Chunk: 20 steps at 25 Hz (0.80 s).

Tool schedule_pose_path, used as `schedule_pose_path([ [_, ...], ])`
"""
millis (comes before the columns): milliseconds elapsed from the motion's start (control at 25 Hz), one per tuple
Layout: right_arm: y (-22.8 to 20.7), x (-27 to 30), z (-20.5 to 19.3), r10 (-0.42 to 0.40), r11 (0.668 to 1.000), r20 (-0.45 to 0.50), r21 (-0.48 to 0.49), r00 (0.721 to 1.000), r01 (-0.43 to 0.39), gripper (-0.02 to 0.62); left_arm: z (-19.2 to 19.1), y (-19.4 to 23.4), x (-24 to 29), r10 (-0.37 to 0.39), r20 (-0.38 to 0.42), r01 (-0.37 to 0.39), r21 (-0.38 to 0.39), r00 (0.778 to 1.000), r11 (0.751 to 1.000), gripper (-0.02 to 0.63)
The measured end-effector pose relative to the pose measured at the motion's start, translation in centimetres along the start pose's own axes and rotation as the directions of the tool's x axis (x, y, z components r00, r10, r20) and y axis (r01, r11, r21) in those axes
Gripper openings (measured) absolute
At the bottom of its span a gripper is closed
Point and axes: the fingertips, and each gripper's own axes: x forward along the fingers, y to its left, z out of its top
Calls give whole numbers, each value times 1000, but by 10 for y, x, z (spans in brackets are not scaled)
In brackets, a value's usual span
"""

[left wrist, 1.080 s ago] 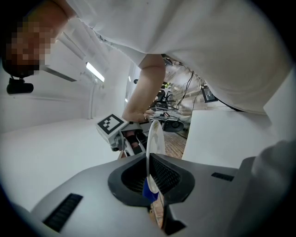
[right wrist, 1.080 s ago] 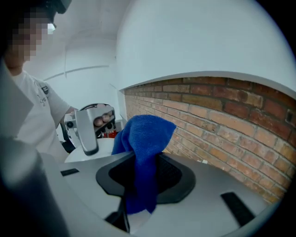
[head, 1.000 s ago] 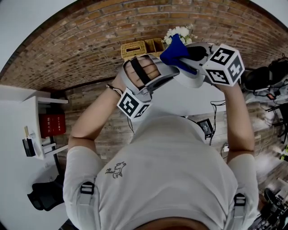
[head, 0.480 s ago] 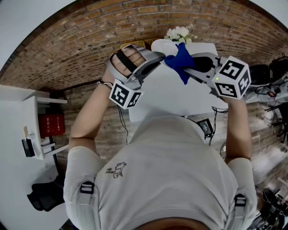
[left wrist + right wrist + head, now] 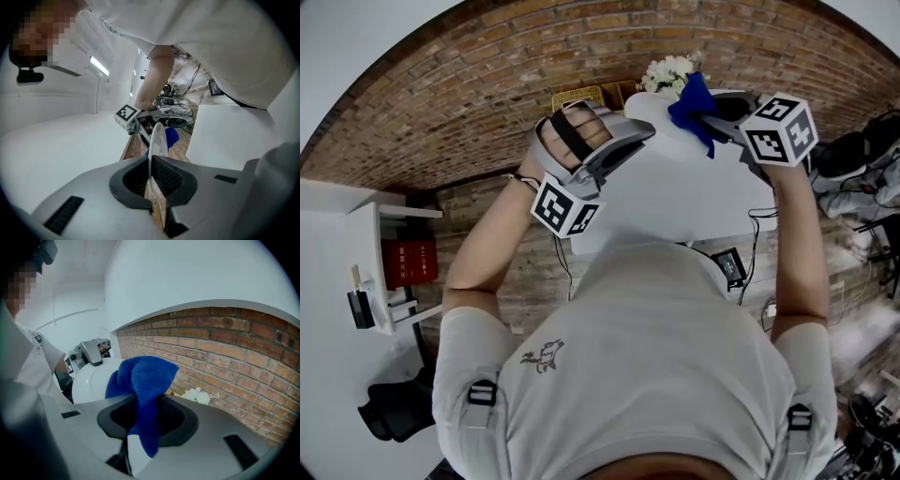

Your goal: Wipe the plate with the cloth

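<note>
A white plate (image 5: 661, 127) is held up on edge above the white table (image 5: 675, 211), with my left gripper (image 5: 645, 134) shut on its rim. The left gripper view shows the plate (image 5: 157, 139) edge-on between the pads of the left gripper (image 5: 151, 174). A blue cloth (image 5: 694, 108) is pinched in my right gripper (image 5: 717, 122) and lies against the plate's far right side. In the right gripper view, the cloth (image 5: 145, 378) hangs out of the right gripper (image 5: 145, 423), in front of the plate's face (image 5: 89, 385).
A wicker basket (image 5: 577, 97) and white flowers (image 5: 670, 70) stand at the table's far edge by the brick wall. On the left is a white shelf with a red box (image 5: 408, 261). Cables and gear lie on the floor at the right.
The right gripper has carried the cloth from the middle of the plate up to its far right side. The left gripper and the plate have shifted a little to the right.
</note>
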Motion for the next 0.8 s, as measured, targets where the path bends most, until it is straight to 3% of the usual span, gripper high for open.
schedule_pose_path([
  [240, 18, 16, 27, 20, 995, -15, -94, 1000, -21, 117, 21, -7, 9, -26, 48, 26, 6, 999, 1000, 20],
  [480, 82, 2, 54, 96, 975, 36, -207, 995, -86, 117, -2, -8, 11, -22, -8, 22, -29, 1000, 999, 17],
  [800, 80, -13, 19, 74, 985, 19, -157, 997, -70, 118, -18, -17, 11, -39, -47, 35, -81, 998, 996, 17],
])
